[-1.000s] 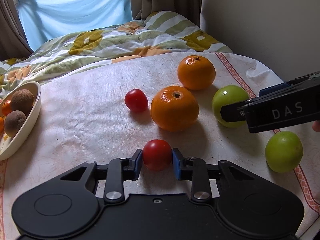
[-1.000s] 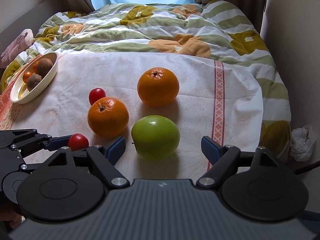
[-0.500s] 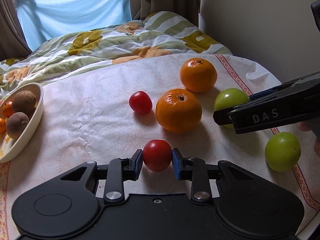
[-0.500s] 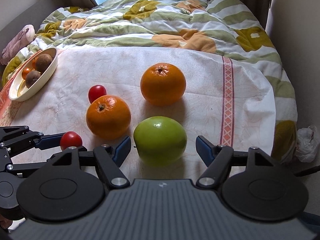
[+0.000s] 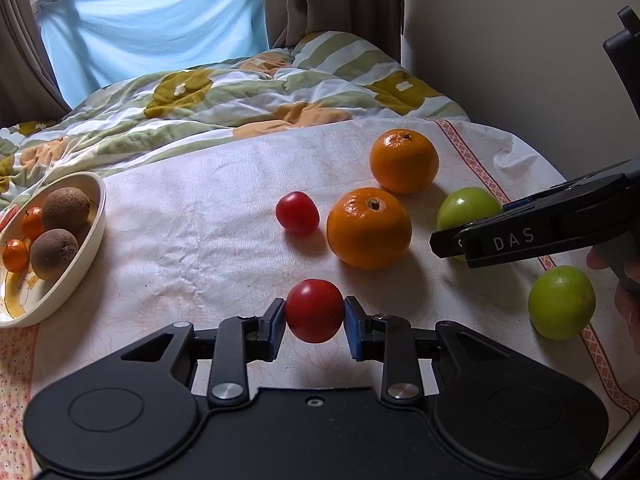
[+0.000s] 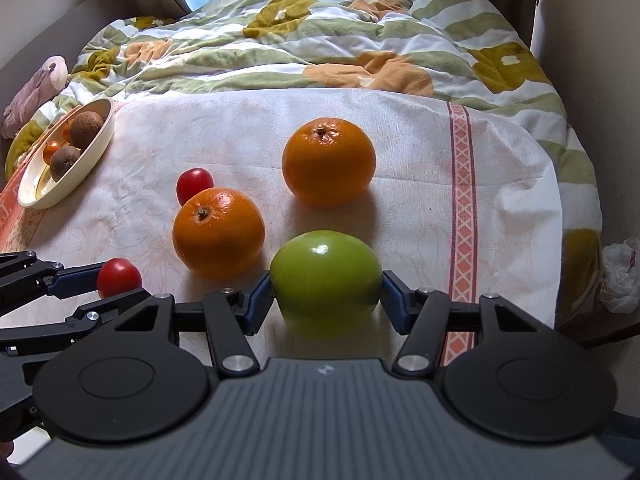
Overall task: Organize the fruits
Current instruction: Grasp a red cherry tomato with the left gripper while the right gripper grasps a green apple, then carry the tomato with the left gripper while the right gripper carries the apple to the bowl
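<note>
My left gripper is shut on a red tomato, held just above the white cloth; it also shows in the right wrist view. My right gripper has its blue pads against both sides of a green apple, also seen in the left wrist view. A second tomato, two oranges and a second green apple lie on the cloth.
A cream bowl with brown fruits and small orange ones sits at the left; it also shows in the right wrist view. A flowered quilt lies beyond the cloth. A wall stands at the right.
My right gripper moved forward and closed its jaws onto the green apple. My left gripper kept its hold on the tomato and shifted slightly left.
</note>
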The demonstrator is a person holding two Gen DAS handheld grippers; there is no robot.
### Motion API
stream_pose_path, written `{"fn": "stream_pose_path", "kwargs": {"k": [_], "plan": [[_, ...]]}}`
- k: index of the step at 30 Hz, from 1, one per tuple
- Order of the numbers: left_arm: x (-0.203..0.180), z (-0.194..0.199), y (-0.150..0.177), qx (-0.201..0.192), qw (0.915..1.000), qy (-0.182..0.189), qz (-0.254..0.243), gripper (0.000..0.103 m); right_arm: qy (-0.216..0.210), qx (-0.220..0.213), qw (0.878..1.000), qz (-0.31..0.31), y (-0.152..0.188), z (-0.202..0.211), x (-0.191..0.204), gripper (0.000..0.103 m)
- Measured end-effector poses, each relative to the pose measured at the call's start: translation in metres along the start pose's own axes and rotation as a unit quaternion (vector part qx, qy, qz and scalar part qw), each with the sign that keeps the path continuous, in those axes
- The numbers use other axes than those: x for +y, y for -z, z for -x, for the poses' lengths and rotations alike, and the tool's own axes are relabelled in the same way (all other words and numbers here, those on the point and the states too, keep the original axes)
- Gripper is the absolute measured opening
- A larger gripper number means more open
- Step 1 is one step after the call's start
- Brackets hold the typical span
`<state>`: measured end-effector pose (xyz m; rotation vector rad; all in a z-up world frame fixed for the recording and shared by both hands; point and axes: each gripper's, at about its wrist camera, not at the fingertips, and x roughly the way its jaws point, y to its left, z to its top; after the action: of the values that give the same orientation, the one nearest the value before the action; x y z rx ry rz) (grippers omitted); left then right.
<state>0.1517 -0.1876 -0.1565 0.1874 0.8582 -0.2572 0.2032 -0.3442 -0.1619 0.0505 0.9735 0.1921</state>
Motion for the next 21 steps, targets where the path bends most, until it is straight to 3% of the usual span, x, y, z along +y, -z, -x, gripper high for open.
{"fn": "stream_pose_path", "kwargs": {"k": [13,21], "plan": [[0.017,0.044,-0.005,-0.039,0.9988,-0.019,0.021,0.034,-0.01,-0.036,0.999,-0.027,-0.007,0.05,0.014,0.072],[0.061,0.088,-0.011,-0.064,0.9954,-0.053,0.047,0.034,-0.046,-0.055,0.997,-0.024,-0.026,0.082,0.051,0.072]]}}
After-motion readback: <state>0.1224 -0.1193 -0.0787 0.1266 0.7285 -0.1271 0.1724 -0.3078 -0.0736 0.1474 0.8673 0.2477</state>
